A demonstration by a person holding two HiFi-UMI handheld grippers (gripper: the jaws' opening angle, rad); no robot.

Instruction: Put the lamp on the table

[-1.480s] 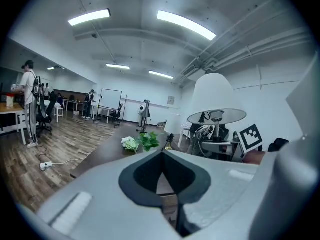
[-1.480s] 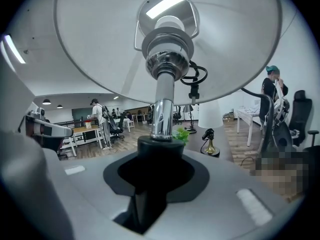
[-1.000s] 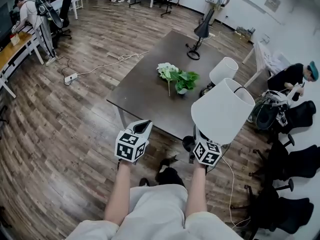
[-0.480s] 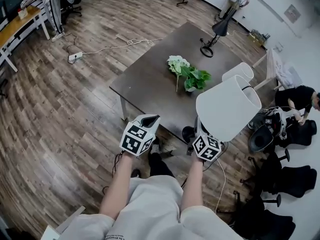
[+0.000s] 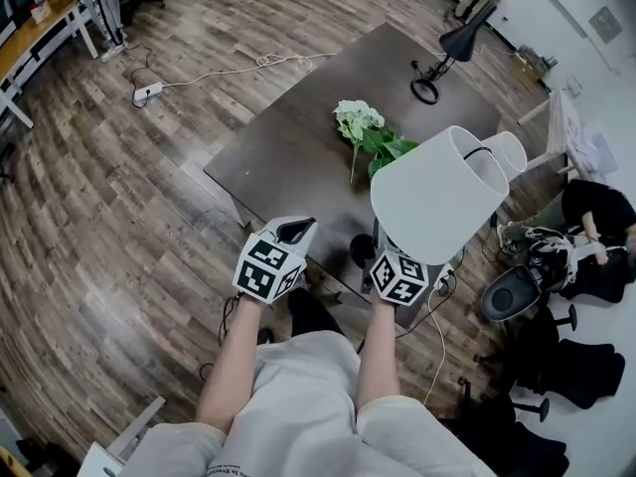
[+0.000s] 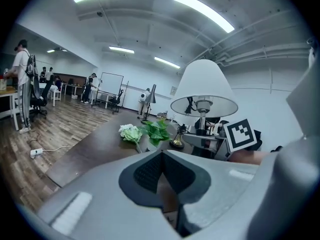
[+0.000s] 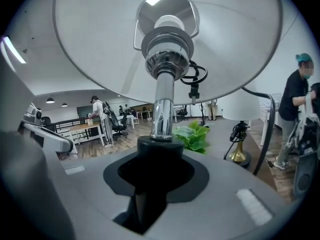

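Note:
The lamp has a large white shade (image 5: 437, 202) and a chrome stem (image 7: 161, 104). My right gripper (image 5: 386, 251) is shut on that stem just above a black collar, holding the lamp upright in the air. In the head view the shade overlaps the near right corner of the dark table (image 5: 288, 157). The right gripper view looks up into the shade (image 7: 165, 34) from the right gripper (image 7: 155, 154). My left gripper (image 5: 295, 231) hangs beside it at the table's near edge, shut and empty. From the left gripper (image 6: 162, 159) the lamp (image 6: 204, 86) shows to the right.
On the table lie a white flower with green leaves (image 5: 368, 132), a second white-shaded lamp (image 5: 502, 152) at the right edge and a black desk lamp (image 5: 447, 53) at the far end. A person (image 5: 596, 217) and office chairs (image 5: 556, 366) are at the right. A power strip (image 5: 147, 92) lies on the floor.
Both grippers and the lamp have come nearer the table. The shade, earlier short of the table's near edge, now overlaps its near right corner. Both grips are unchanged.

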